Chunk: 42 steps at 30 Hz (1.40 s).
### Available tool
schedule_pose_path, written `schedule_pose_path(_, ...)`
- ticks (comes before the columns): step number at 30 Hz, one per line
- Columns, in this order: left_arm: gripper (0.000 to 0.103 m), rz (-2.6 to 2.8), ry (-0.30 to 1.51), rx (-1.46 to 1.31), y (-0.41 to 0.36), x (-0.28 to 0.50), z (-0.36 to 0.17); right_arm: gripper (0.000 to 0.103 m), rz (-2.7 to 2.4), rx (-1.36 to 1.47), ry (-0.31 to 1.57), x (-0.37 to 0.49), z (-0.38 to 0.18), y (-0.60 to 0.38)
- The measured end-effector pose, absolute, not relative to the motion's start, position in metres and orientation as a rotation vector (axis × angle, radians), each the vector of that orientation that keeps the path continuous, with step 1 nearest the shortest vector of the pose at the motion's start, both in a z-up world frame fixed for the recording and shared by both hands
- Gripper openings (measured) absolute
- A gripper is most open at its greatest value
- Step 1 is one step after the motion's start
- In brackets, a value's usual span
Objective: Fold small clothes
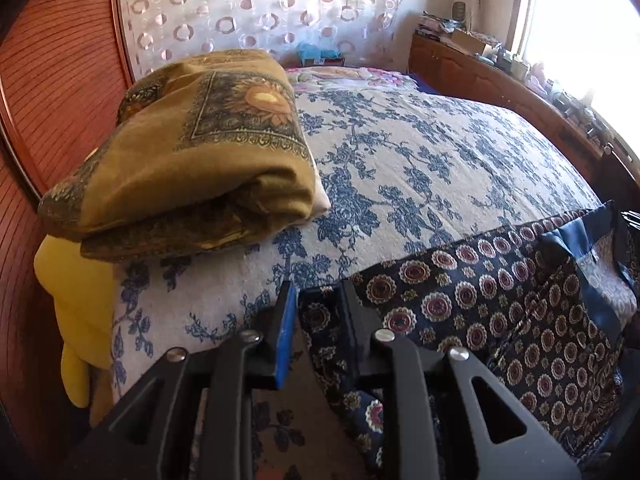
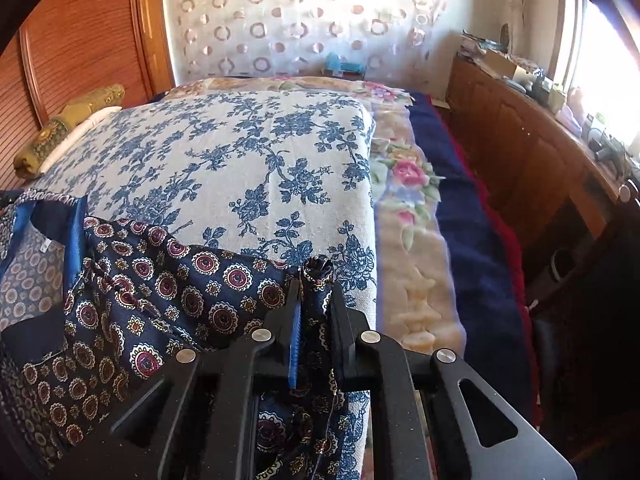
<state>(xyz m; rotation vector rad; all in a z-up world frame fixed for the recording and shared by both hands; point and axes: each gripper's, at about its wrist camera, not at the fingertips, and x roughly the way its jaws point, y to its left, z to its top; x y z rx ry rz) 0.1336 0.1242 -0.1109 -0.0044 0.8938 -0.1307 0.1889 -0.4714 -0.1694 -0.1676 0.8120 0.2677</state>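
A small dark navy garment [image 1: 492, 312] with red and cream medallions lies on the bed's blue-flowered cover [image 1: 420, 152]. My left gripper [image 1: 318, 300] is shut on the garment's left edge, cloth bunched between its fingers. In the right wrist view the same garment [image 2: 160, 292] spreads to the left, its blue lining [image 2: 76, 236] turned up. My right gripper [image 2: 316, 284] is shut on the garment's right corner, a fold of cloth poking up between the fingertips.
A folded mustard patterned blanket [image 1: 192, 160] lies at the bed's left, over a yellow cloth [image 1: 80, 312]. A wooden wardrobe [image 1: 48, 80] stands left. A floral fleece and navy blanket [image 2: 460, 240] hang off the right side. A cluttered wooden cabinet [image 2: 520, 120] stands under the window.
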Motion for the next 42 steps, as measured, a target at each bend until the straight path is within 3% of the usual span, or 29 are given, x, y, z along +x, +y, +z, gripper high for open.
schedule_pose_path(11,0.024,-0.131,0.883,0.022,0.120,0.137,-0.111,0.005,0.307,-0.177,0.802,0.186,-0.169,-0.469)
schedule_pose_path(12,0.021,-0.146,0.887,0.027,0.118,0.135,-0.111,0.005,0.311,-0.177,0.796,0.185,-0.168,-0.468)
schedule_pose_path(14,0.005,-0.178,0.902,0.025,0.116,0.133,-0.109,0.004,0.323,-0.171,0.782,0.182,-0.165,-0.467)
schedule_pose_path(18,0.000,-0.201,0.881,0.038,0.111,0.121,-0.099,0.003,0.321,-0.179,0.733,0.174,-0.153,-0.462)
schedule_pose_path(31,0.000,-0.182,0.574,-0.016,0.117,0.084,0.010,0.002,0.310,-0.238,0.486,0.155,-0.056,-0.443)
schedule_pose_path(42,0.000,-0.049,0.448,-0.001,0.163,0.152,0.098,0.002,0.286,-0.309,0.381,0.226,0.027,-0.405)
